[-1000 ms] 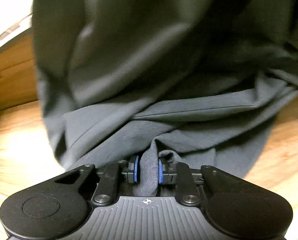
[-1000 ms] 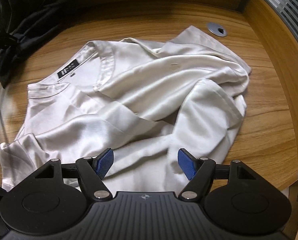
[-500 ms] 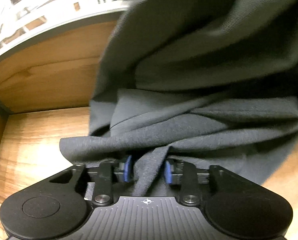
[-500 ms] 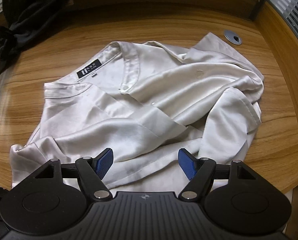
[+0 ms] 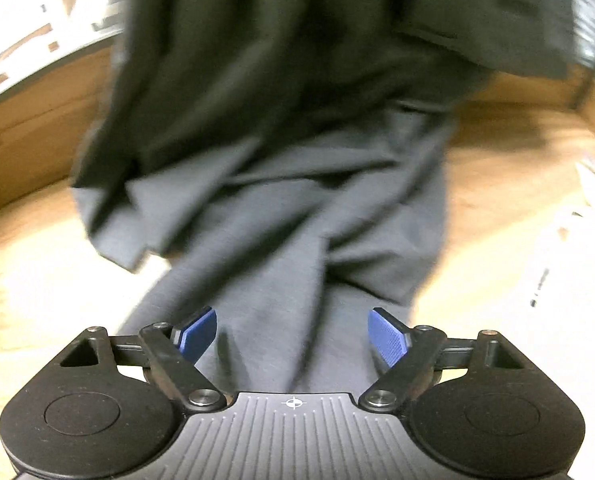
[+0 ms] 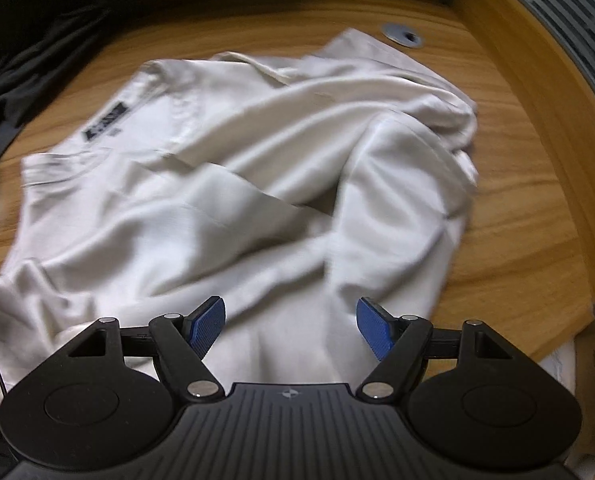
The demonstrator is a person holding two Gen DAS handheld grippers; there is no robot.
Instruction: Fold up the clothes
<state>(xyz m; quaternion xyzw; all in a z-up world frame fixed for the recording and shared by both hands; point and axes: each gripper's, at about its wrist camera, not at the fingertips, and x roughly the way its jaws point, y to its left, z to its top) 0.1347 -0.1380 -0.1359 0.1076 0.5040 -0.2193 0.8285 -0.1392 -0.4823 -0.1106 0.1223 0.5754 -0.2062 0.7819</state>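
Both garments (image 5: 297, 208) (image 6: 257, 200) — ahead of hand-held grippers (image 5: 293, 336) (image 6: 290, 326).

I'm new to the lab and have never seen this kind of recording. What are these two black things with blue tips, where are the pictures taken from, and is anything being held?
Each picture comes from a wide-angle camera mounted on a hand-held tool that a person carries, one in each hand; there is no robot arm. The blue tips are the pads of its two fingers.

The left gripper looks at a dark grey garment bunched on a wooden table. Its jaws stand open, with cloth lying between them but not pinched.

The right gripper is also open and hovers at the near edge of a crumpled white shirt with a dark neck label. Neither holds anything.
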